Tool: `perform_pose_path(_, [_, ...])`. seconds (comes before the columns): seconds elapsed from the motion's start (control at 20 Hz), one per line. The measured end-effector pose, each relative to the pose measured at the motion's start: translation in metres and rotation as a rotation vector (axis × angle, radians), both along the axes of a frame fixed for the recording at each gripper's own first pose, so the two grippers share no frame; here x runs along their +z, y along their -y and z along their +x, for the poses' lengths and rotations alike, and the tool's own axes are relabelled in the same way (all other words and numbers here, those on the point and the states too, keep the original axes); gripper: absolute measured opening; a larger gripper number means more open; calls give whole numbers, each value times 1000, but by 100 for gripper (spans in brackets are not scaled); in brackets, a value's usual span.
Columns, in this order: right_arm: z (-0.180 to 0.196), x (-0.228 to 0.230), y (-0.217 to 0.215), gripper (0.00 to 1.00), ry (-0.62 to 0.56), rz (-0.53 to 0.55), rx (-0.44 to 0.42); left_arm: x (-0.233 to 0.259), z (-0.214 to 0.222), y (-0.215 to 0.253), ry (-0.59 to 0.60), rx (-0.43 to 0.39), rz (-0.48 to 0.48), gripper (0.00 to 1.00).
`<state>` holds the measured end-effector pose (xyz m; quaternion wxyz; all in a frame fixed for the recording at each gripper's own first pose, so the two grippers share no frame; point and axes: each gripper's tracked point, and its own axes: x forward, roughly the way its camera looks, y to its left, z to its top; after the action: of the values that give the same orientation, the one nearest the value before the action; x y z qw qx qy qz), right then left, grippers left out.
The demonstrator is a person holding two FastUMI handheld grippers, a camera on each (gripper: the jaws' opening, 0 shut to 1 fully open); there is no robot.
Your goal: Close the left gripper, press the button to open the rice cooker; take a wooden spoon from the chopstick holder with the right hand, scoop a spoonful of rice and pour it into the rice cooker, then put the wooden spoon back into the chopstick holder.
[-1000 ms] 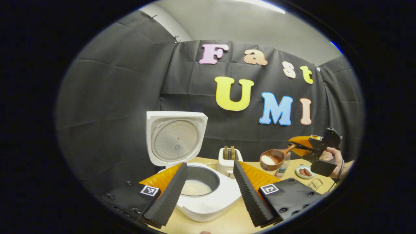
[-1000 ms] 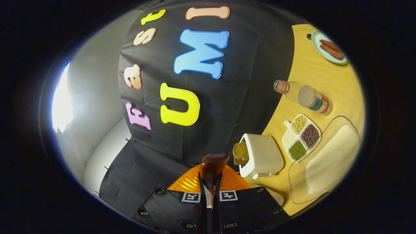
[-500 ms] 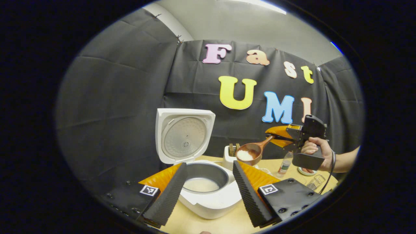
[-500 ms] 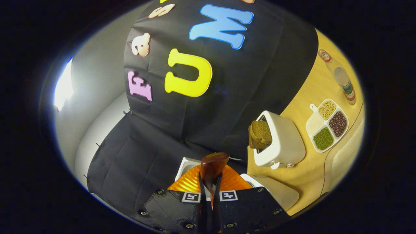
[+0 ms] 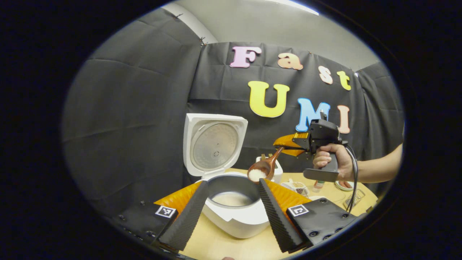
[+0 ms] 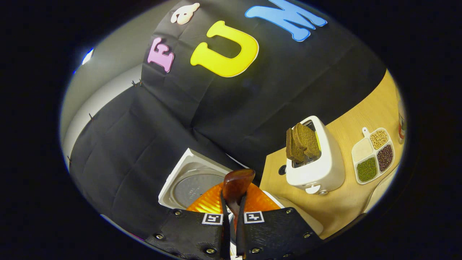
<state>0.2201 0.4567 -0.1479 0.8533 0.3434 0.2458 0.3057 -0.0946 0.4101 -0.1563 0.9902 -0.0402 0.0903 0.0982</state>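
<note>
**Spoonful of rice held at the rim of the open cooker**

Right gripper (image 6: 231, 216) has its two fingers pressed together on the handle of the wooden spoon (image 6: 236, 186), whose dark bowl rises straight ahead of them in the right gripper view. In the left gripper view the same gripper (image 5: 288, 146) shows farther off, held in a hand (image 5: 330, 164) at the right, with the spoon (image 5: 263, 168) sloping down and to the left from it. The spoon's bowl carries a small heap of white rice (image 5: 257, 174) and sits over the right-hand edge of the rice cooker (image 5: 234, 216), just above the rim of the inner pot (image 5: 232, 186).

The cooker's lid (image 5: 214, 146) stands upright and open behind the pot, and a pale layer lies at the bottom of the pot. The left gripper (image 5: 231, 213) hangs near the front of the cooker with its fingers spread wide apart, one on either side of the pot, holding nothing.

On the wooden table (image 6: 346, 202) in the right gripper view, a white toaster (image 6: 317, 166) stands with two brown slices of bread (image 6: 302, 142) sticking up from its slots. Beside it, to the right, lies a white divided dish (image 6: 373, 155) with pale, dark and green grains in separate sections. The open lid (image 6: 195, 182) shows just left of the spoon in that view.
</note>
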Motion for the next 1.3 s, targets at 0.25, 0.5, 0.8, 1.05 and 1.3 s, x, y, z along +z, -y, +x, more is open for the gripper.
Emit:
perform_pose_path(0.25, [5, -19, -23, 7, 104, -209, 41, -16, -11, -9, -16, 34, -23, 97])
perform_pose_path(0.5, [-3, -23, -58, 7, 275, -403, 155, -24, -21, -12, -28, 63, -47, 97])
perform_pose_path(0.8, [-28, -18, -99, 7, 511, -575, 309, -28, -30, -11, -26, 101, -72, 95])
perform_pose_path(1.05, [-56, -21, -118, 7, 663, -690, 429, -23, -40, -17, -17, 125, -66, 97])
perform_pose_path(1.3, [-54, -2, -108, 7, 612, -600, 376, -17, -43, -12, 5, 132, -80, 97])
